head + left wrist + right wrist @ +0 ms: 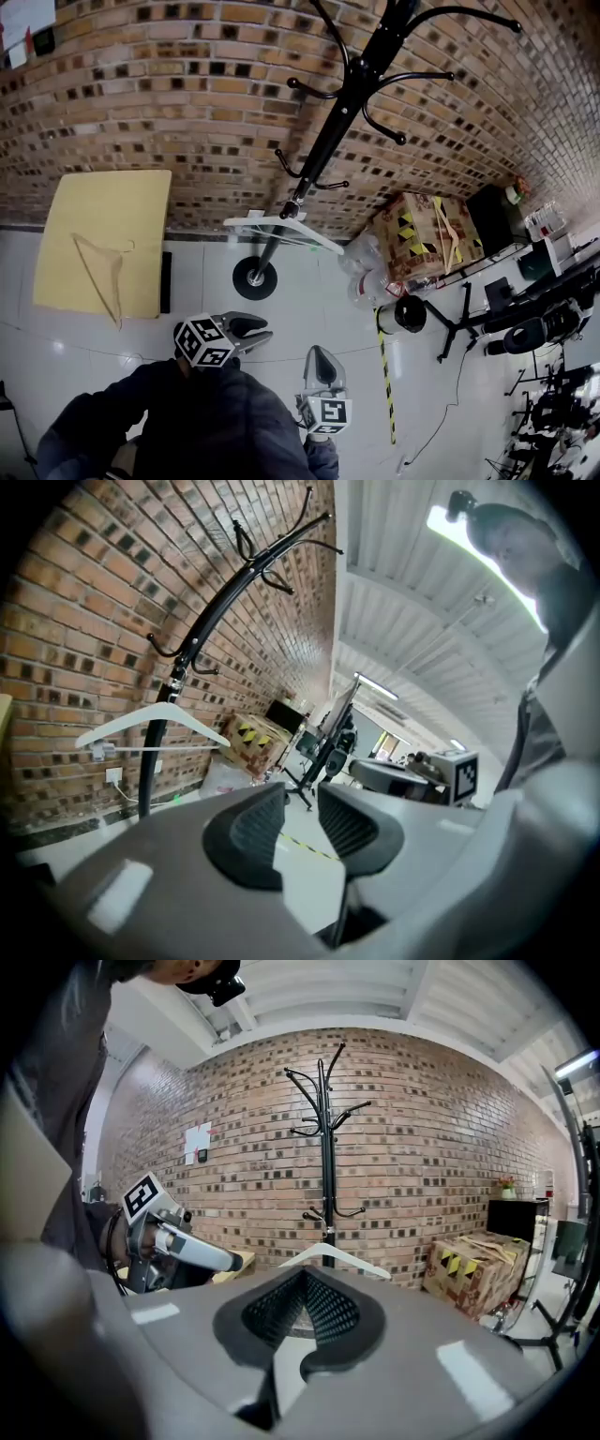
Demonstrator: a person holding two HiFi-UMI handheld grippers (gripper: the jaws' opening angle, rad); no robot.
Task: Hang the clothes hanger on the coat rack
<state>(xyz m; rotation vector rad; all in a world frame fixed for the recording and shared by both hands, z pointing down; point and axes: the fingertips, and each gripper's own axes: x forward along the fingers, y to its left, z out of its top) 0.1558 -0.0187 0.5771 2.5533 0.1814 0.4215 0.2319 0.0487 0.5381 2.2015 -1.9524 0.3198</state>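
Note:
A black coat rack (328,131) stands against the brick wall. A white clothes hanger (281,228) hangs from one of its low hooks. It shows in the left gripper view as well, the hanger (155,719) on the rack (202,630), and in the right gripper view, the hanger (333,1255) before the pole (326,1147). A wooden hanger (101,267) lies on the yellow table (122,202) at the left. My left gripper (258,328) (300,803) is open and empty, well short of the rack. My right gripper (322,354) (305,1279) is shut on nothing beside it.
A cardboard box (422,234) with yellow-black tape stands right of the rack's round base (255,277), with clear plastic bags (370,272) in front of it. Black stands and equipment (525,328) crowd the right side. A striped tape line (386,375) runs along the white floor.

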